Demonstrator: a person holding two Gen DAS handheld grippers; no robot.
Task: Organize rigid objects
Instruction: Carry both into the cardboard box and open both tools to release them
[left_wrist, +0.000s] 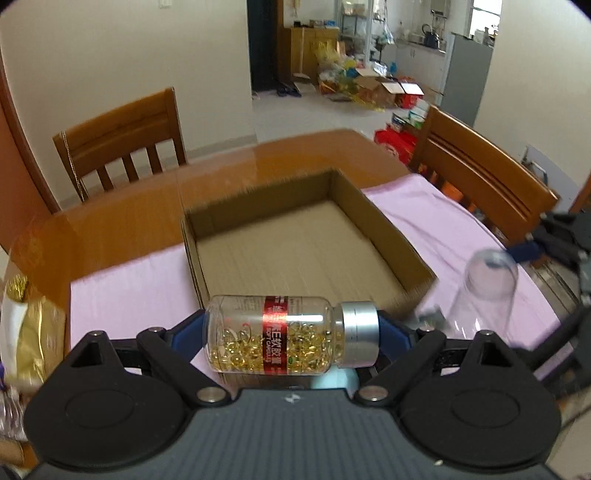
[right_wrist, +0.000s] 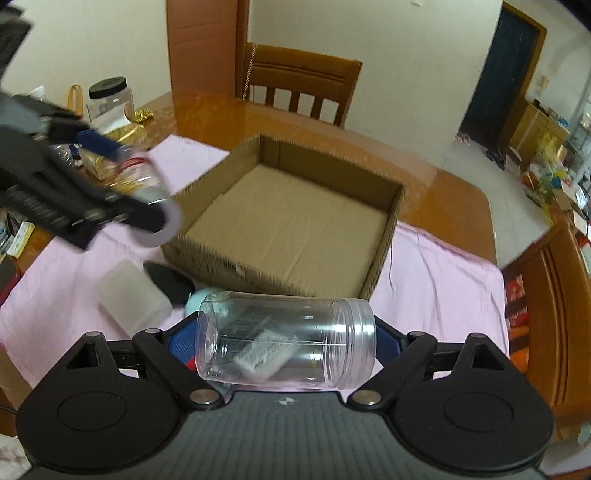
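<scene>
Both hands are in the carrying step, each with 1 container near the cardboard box (left_wrist: 306, 240) on the counter (left_wrist: 122, 221). Left of the box's near edge, the left claw (left_wrist: 295, 334) pinches the capsule bottle (left_wrist: 273, 334) sideways, base and silver cap between the pads. Right of the box's near wall, the right claw (right_wrist: 284, 341) pinches the clear jar (right_wrist: 284, 339) sideways, without lid. I judge the next move needs each one carried over the near wall and lowered inside before the pads spread.
</scene>
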